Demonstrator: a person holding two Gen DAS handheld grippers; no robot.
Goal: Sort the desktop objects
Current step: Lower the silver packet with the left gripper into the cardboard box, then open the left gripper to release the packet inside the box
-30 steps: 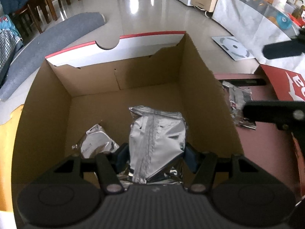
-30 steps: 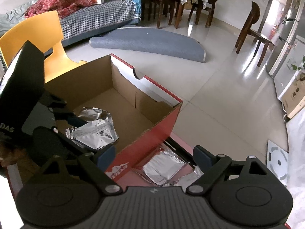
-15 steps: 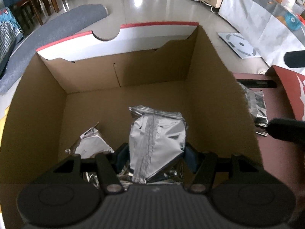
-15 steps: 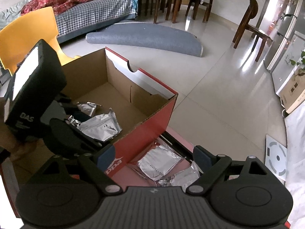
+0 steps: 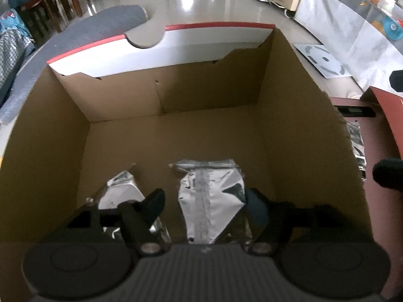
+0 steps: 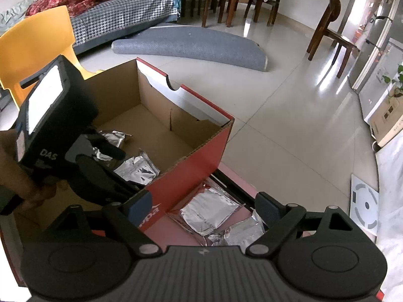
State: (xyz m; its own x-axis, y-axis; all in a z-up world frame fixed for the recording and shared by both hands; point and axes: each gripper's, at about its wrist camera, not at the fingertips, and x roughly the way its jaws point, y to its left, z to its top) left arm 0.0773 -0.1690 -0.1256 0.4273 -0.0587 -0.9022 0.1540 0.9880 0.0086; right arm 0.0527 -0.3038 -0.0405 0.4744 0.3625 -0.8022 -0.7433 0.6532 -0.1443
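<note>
Foil pouch (image 5: 210,201), silver, crinkled, with a centre seam: lies inside the cardboard box (image 5: 176,105) near its front wall, between the fingers of the left gripper (image 5: 205,205). Half a second earlier both pads pinched it; the jaws have just been opening, and now a gap shows between the left finger and the pouch, while the right finger stands just beside its edge, contact unclear.

Cardboard box: brown inside, red outside, white far flap edged in red. Fills more of the left wrist view than a second ago. Partial white lettering "ppa" (image 6: 148,215) on the red side wall.

Left gripper body: black housing in the person's hand (image 6: 37,191), marked "DAS" (image 6: 49,154) in the right wrist view.

Second foil pouch (image 5: 121,192): in the box, left of the first, partly behind the left finger.

Right gripper (image 6: 201,207): jaws wide apart and holding nothing, unchanged over the second, above loose foil pouches (image 6: 209,210) on the red tabletop (image 6: 161,231) beside the box. Faint print on one pouch, unreadable.
</note>
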